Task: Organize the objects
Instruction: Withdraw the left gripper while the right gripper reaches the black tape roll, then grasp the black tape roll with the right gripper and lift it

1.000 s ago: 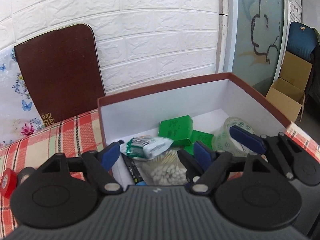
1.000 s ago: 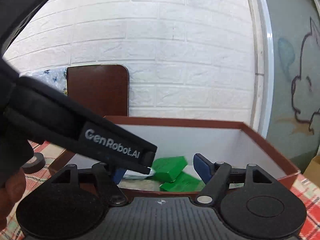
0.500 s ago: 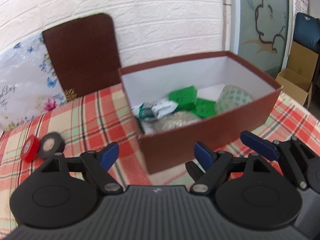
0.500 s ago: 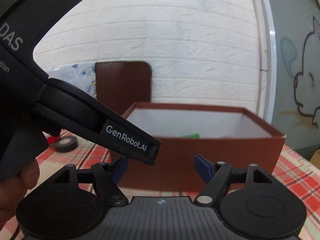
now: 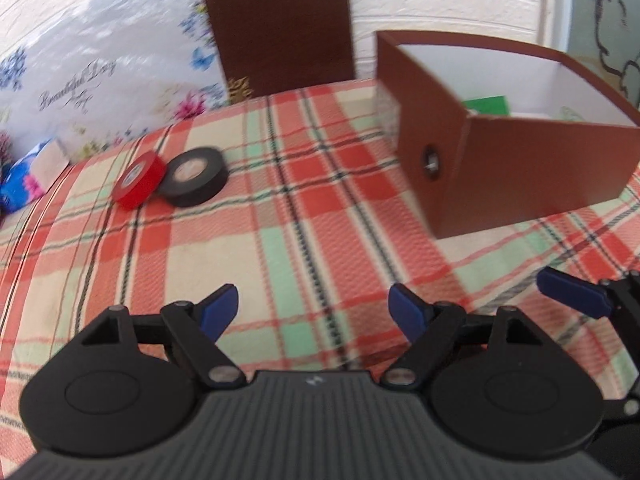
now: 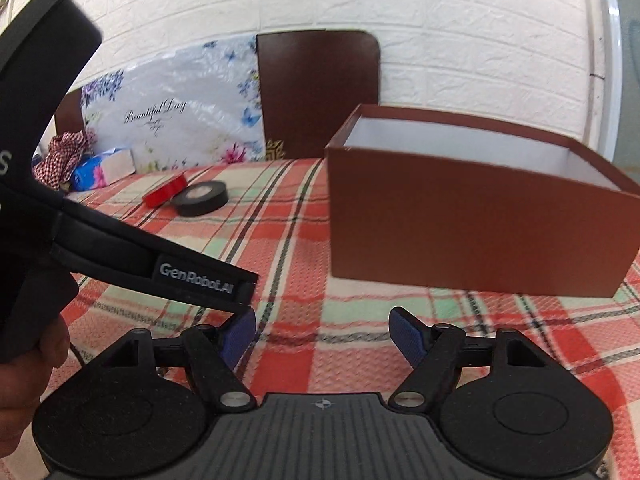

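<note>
A red tape roll [image 5: 138, 176] leans on a black tape roll [image 5: 196, 176] on the checked tablecloth at the far left; both also show in the right wrist view, the red roll [image 6: 165, 192] and the black roll [image 6: 202, 199]. A brown box [image 5: 512, 168] with a white inside stands at the right, with a green packet [image 5: 486, 105] showing inside it. It also shows in the right wrist view [image 6: 460, 220]. My left gripper [image 5: 314, 312] is open and empty above the cloth, near the front. My right gripper [image 6: 322, 334] is open and empty, just right of the left one.
A dark brown board [image 5: 276, 24] and a flowered sheet [image 5: 100, 68] lean on the white brick wall. A blue packet [image 5: 24, 184] lies at the far left edge. The left gripper's body [image 6: 120, 248] fills the left of the right wrist view.
Both grippers have pulled back out of and away from the box and turned left. The tape rolls have come into view.
</note>
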